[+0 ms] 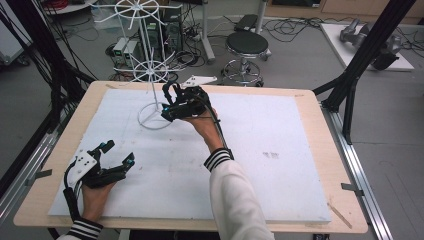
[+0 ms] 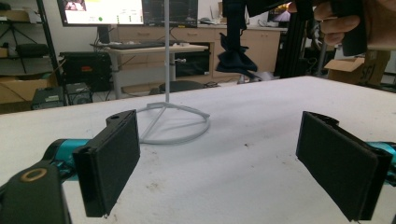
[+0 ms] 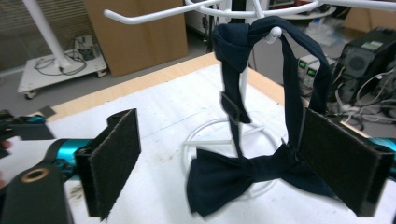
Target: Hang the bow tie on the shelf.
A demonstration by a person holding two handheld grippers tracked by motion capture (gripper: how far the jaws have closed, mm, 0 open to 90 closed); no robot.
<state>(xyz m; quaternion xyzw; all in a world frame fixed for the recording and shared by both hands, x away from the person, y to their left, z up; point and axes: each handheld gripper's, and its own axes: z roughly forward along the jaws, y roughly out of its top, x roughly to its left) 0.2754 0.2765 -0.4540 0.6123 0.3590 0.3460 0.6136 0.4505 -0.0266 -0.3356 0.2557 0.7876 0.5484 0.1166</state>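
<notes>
Right gripper (image 3: 219,163) is held up at the white rack (image 1: 150,65), jaws standing wide apart with nothing pressed between the pads; a dark blue bow tie (image 3: 243,175) hangs just ahead of it, its strap looped over one of the rack's white hooks (image 3: 273,31). From this gripper's own camera the bow sits between the two jaws, its one wing running behind the pad on that view's right, where I cannot tell whether cloth and pad touch, while the other pad stands well apart from it. Beneath the bow lies the rack's ring base (image 3: 224,135) on the white board (image 1: 260,165). Left gripper (image 1: 116,153) rests low on the board near the person's side, well apart from the rack, jaws likewise spread and empty; from its camera the ring base (image 2: 175,123) lies ahead between the jaws, and the tie (image 2: 236,56) dangles farther off above, under the right hand (image 2: 345,21)
</notes>
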